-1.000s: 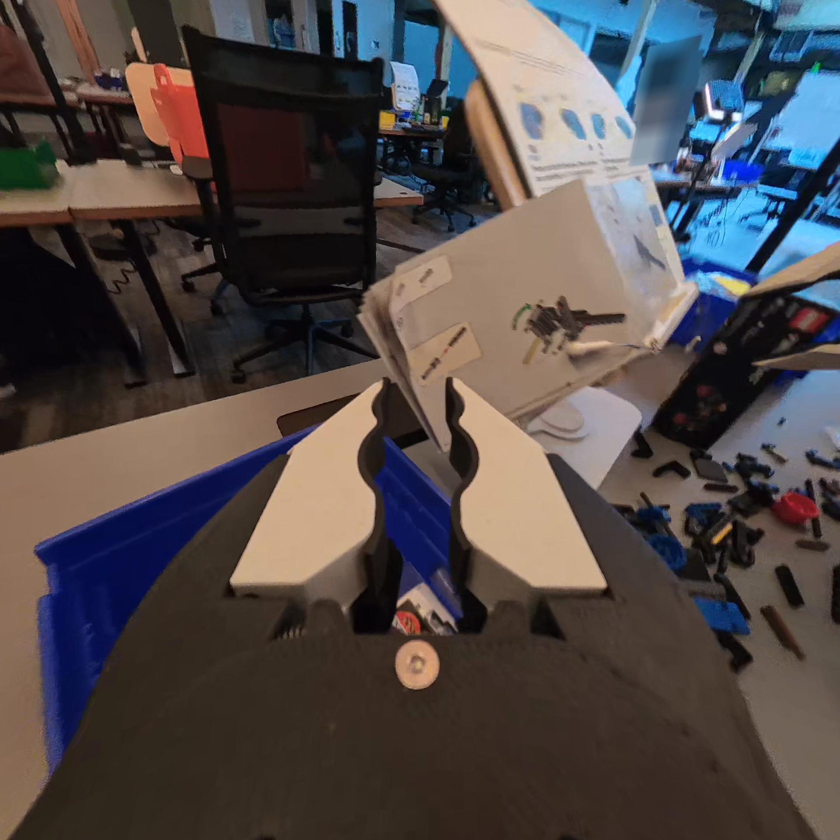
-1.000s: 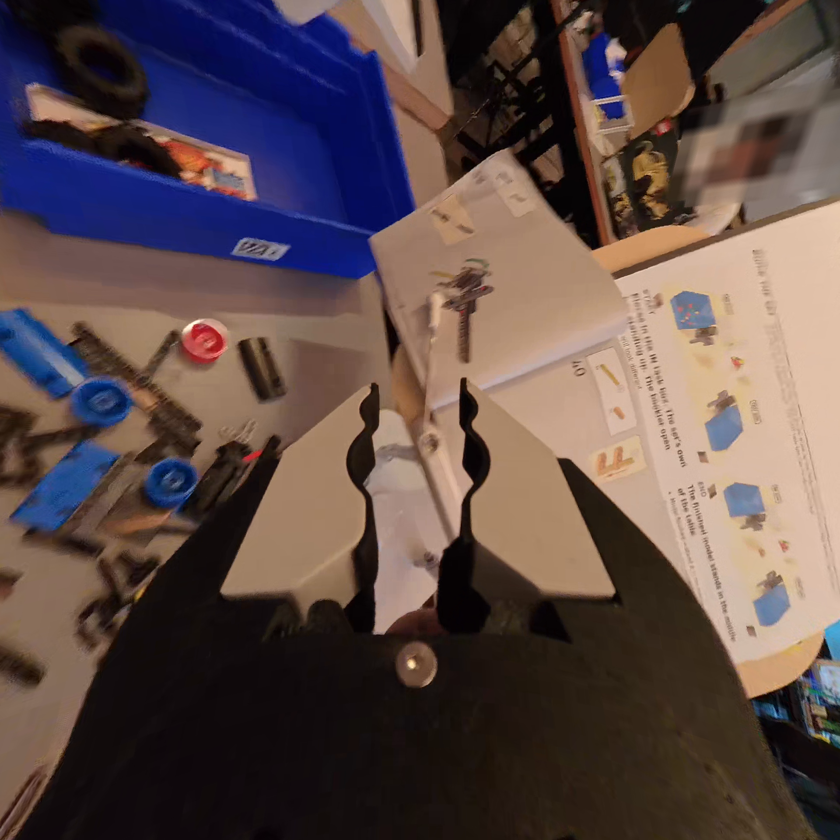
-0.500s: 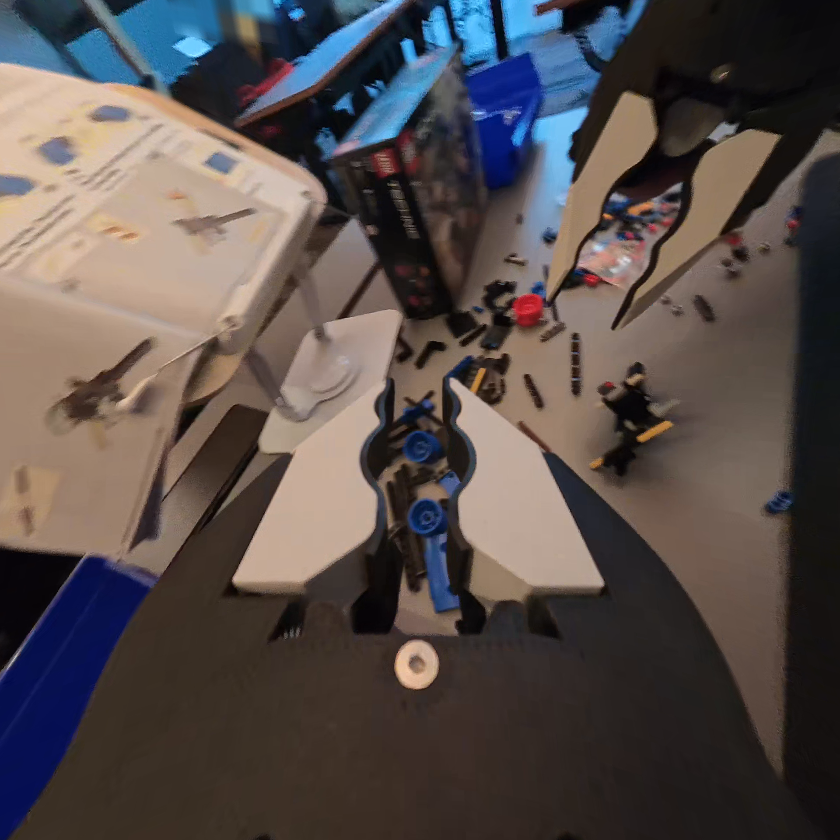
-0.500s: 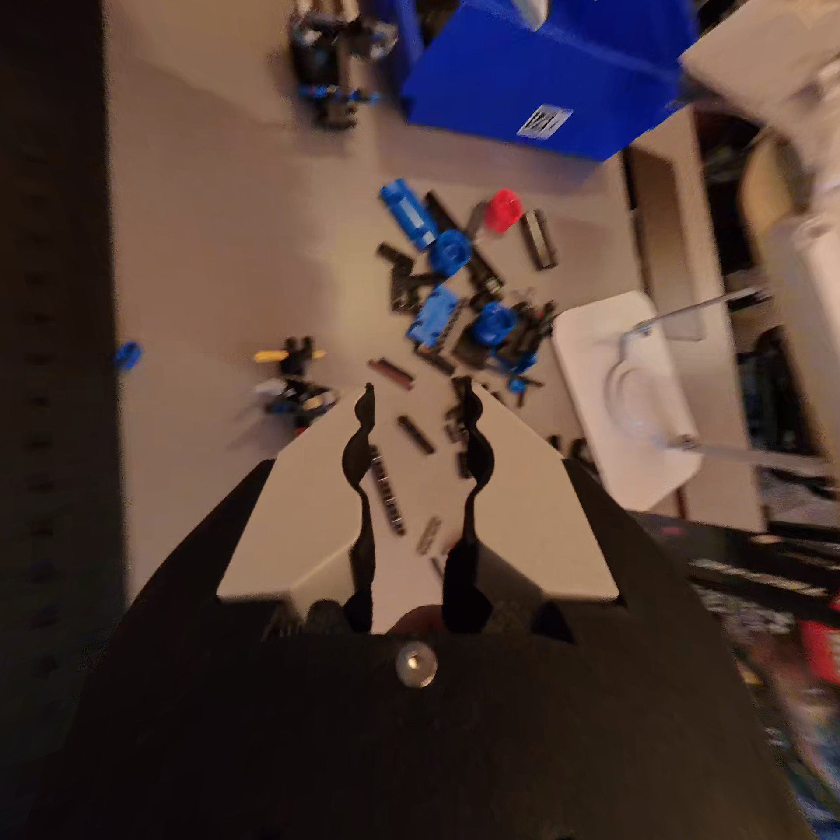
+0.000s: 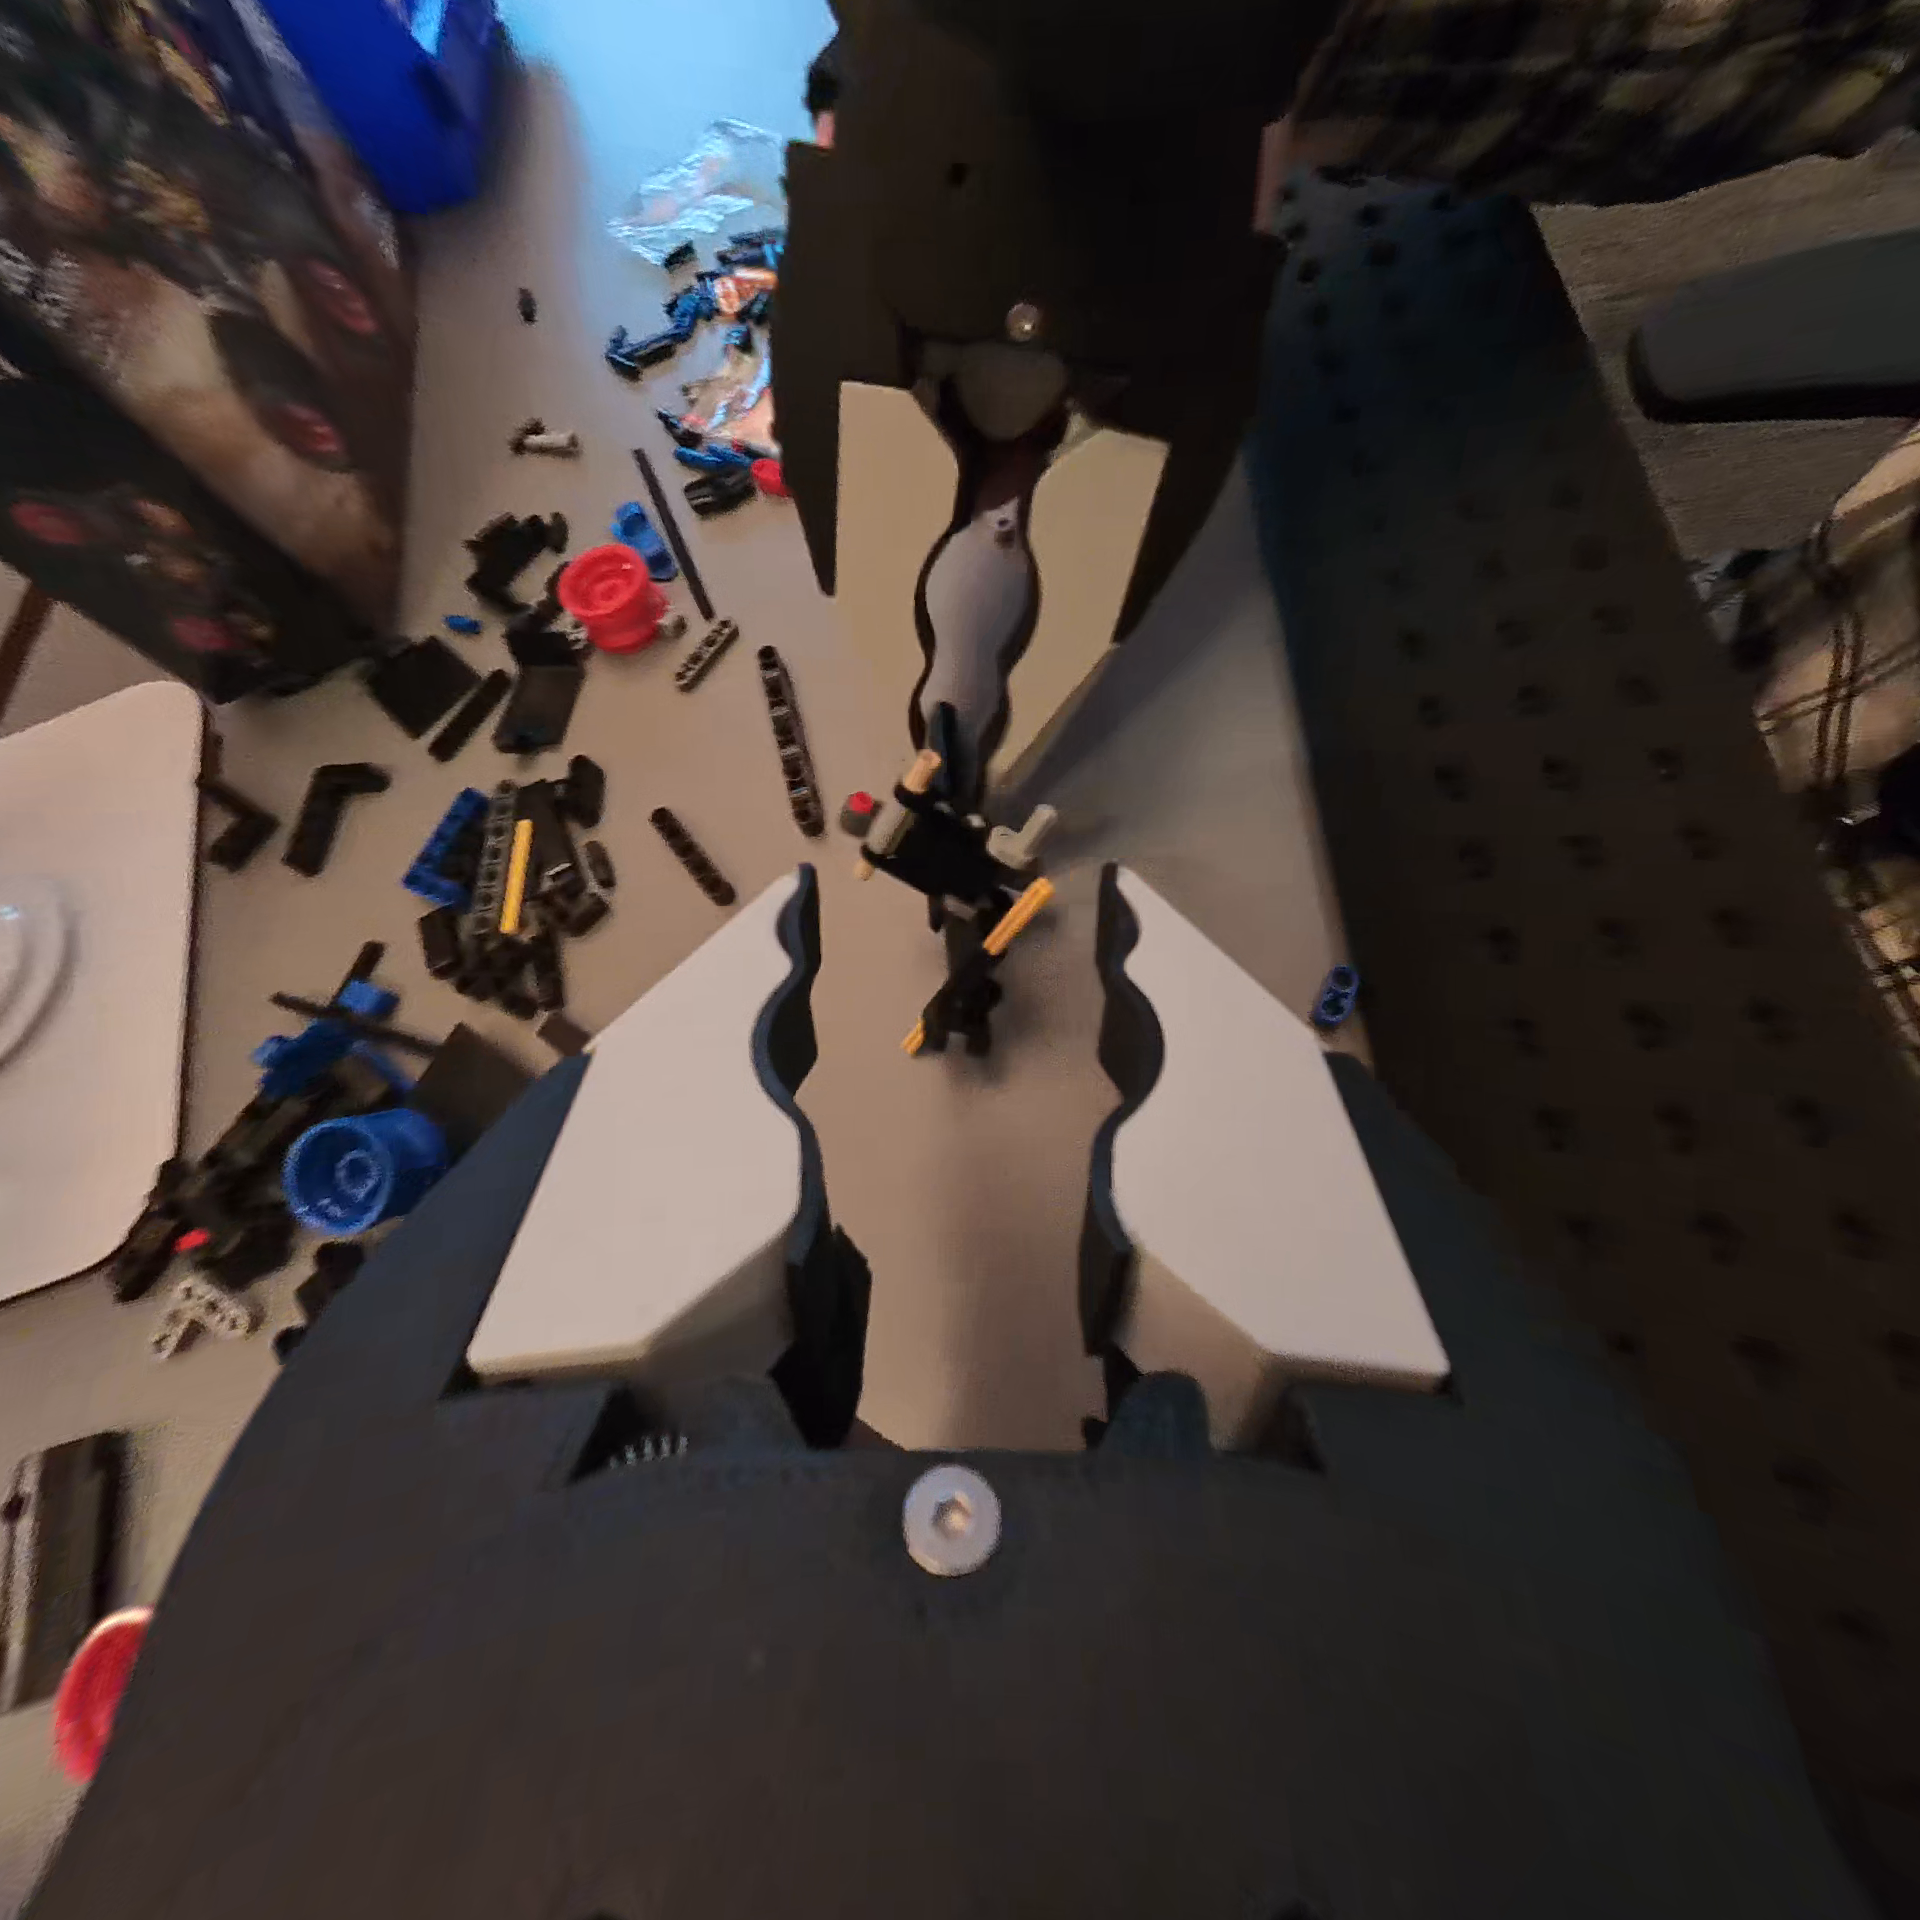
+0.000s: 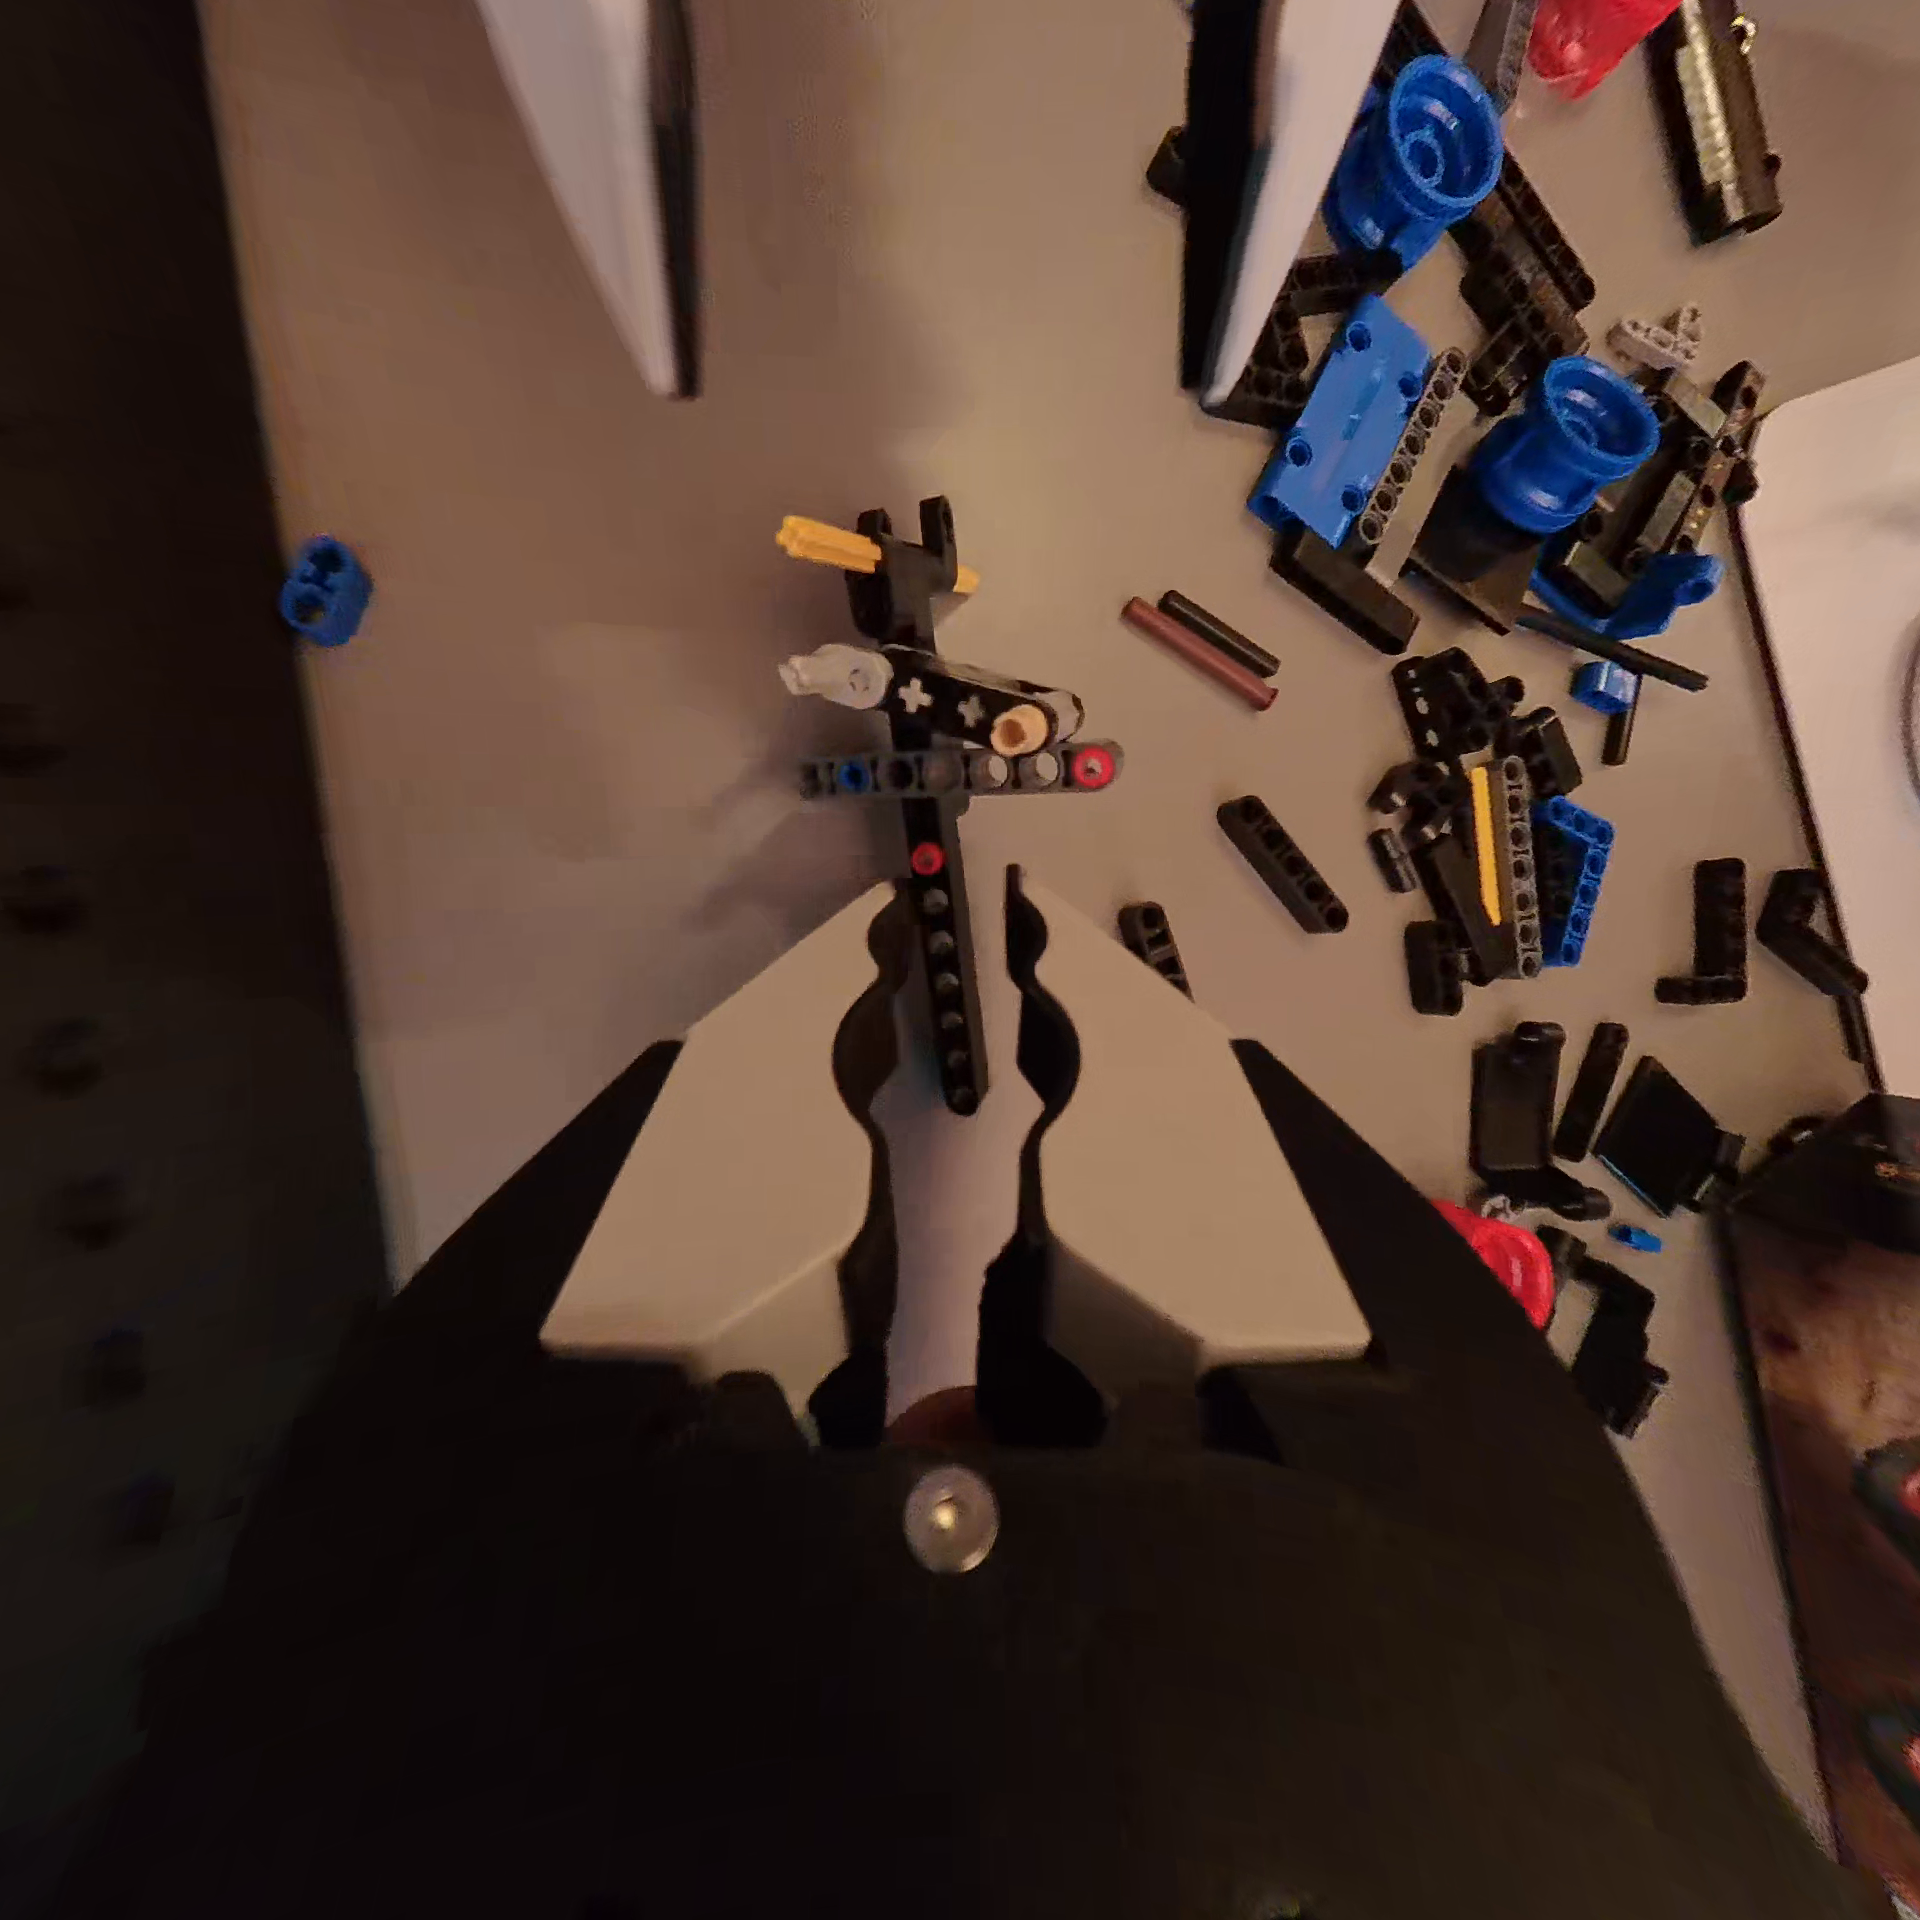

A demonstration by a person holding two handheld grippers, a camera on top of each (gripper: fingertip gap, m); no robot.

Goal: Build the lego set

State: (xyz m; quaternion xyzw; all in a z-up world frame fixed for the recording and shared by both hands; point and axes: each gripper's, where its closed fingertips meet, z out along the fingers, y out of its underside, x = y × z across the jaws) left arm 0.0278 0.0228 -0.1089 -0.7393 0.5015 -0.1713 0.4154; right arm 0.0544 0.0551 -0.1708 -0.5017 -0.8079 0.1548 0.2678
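While both my grippers hang over the grey table [image 6: 582,727], the part-built lego assembly [image 6: 920,717] lies flat on it between them. Going left to right in the right wrist view: a lone blue connector [image 6: 324,590] sits well apart near the table's dark edge. Next is the assembly, with its long axis along my right gripper's fingers. Its yellow axle [image 6: 831,545] end points away from me, and a grey cross beam [image 6: 961,771] lies square to the long black beam [image 6: 948,977]. My right gripper [image 6: 951,883] has its jaws narrowly parted around that beam's near end. The left pad looks touching or nearly so, with a gap on the right, so it is not clamped. Further right lie loose black beams, a blue panel [image 6: 1340,421], two blue wheel hubs [image 6: 1418,156] and a red piece [image 6: 1507,1268].

In the left wrist view, my left gripper [image 5: 951,894] is spread wide with nothing between the fingers. The assembly [image 5: 951,883] lies just beyond its tips, its long axis running away toward the right gripper [image 5: 971,665]. The red hub [image 5: 608,594] and the set's box [image 5: 197,343] are off left.
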